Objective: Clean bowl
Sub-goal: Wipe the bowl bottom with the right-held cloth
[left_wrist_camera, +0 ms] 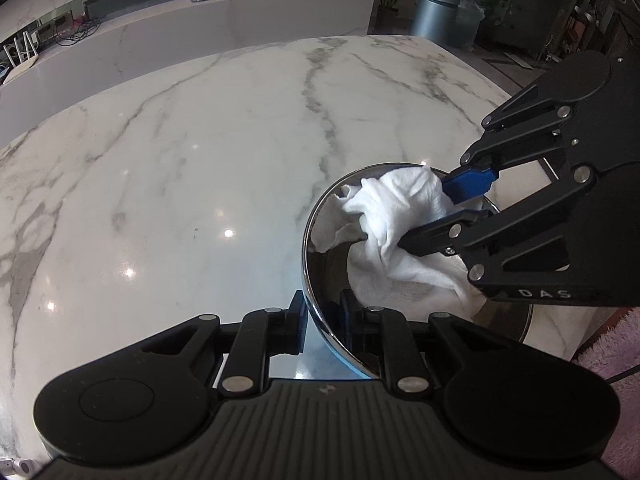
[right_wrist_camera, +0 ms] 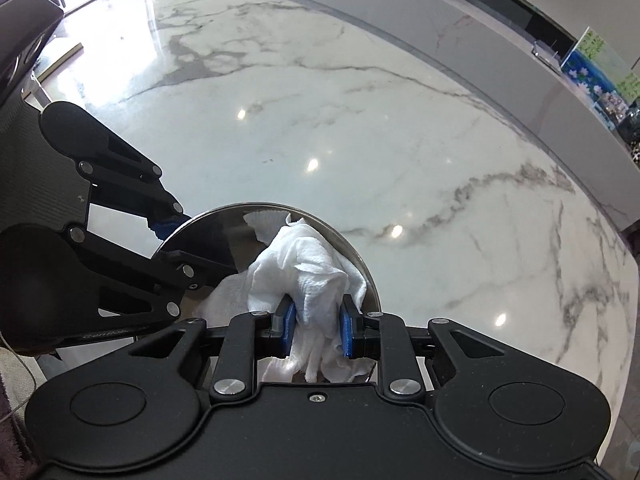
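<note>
A shiny steel bowl (left_wrist_camera: 320, 320) is held tilted above the marble table, its rim pinched by my left gripper (left_wrist_camera: 322, 324), one finger outside and one inside. It also shows in the right wrist view (right_wrist_camera: 208, 236). My right gripper (right_wrist_camera: 316, 330) is shut on a crumpled white cloth (right_wrist_camera: 304, 268) and presses it inside the bowl. In the left wrist view the right gripper (left_wrist_camera: 424, 216) comes in from the right with the cloth (left_wrist_camera: 396, 208) bunched against the bowl's inner wall. The left gripper (right_wrist_camera: 176, 240) enters the right wrist view from the left.
A white marble table (left_wrist_camera: 200, 160) with grey veins spreads ahead. A long white counter (left_wrist_camera: 240, 16) stands behind it with a router, pictures and cables. A metal bin (left_wrist_camera: 436, 16) and a plant stand at the back right. A pink rug (left_wrist_camera: 616, 360) lies at the right.
</note>
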`<control>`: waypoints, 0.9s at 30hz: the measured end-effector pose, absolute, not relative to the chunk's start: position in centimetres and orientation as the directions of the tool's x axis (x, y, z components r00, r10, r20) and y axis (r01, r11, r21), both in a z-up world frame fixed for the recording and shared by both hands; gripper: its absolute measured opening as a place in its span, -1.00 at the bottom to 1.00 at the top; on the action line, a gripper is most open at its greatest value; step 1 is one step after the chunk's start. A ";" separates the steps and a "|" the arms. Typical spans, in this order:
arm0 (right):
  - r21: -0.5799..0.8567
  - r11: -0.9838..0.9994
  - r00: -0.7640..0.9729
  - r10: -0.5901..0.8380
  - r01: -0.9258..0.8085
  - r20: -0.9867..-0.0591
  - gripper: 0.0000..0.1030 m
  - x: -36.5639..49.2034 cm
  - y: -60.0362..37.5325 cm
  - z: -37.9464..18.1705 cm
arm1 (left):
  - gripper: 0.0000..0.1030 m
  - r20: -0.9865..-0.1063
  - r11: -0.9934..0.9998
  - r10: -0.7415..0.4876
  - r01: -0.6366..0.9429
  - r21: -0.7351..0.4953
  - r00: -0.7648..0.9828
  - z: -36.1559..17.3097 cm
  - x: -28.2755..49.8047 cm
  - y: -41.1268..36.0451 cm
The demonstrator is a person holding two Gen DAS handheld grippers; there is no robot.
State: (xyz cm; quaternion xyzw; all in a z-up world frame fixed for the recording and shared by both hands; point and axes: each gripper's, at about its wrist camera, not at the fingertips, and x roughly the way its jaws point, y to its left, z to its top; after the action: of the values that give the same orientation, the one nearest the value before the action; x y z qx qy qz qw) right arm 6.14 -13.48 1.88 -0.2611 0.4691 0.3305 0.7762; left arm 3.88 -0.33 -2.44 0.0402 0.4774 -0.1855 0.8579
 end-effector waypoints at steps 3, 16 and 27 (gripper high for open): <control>-0.089 0.648 0.340 0.273 -0.756 -0.900 -0.61 6.6 -13.2 1.8 | -0.69 -0.834 0.927 -0.279 0.360 -0.105 0.476 -2.5 3.8 -0.3; -0.058 0.674 0.309 0.259 -0.736 -0.915 -0.61 7.8 -12.9 -0.1 | -0.62 -0.834 0.930 -0.289 0.346 -0.127 0.470 -2.7 3.9 0.0; 0.012 0.655 0.220 0.271 -0.756 -0.937 -0.60 7.4 -12.9 -0.9 | -0.62 -0.834 0.933 -0.288 0.335 -0.133 0.471 -2.7 4.1 -0.1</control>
State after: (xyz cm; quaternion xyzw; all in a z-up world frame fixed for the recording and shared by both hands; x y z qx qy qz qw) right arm 7.38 -12.92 -0.89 -0.2327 0.5211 0.3442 0.7456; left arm 4.05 -0.14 -2.70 0.0246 0.4813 -0.1817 0.8572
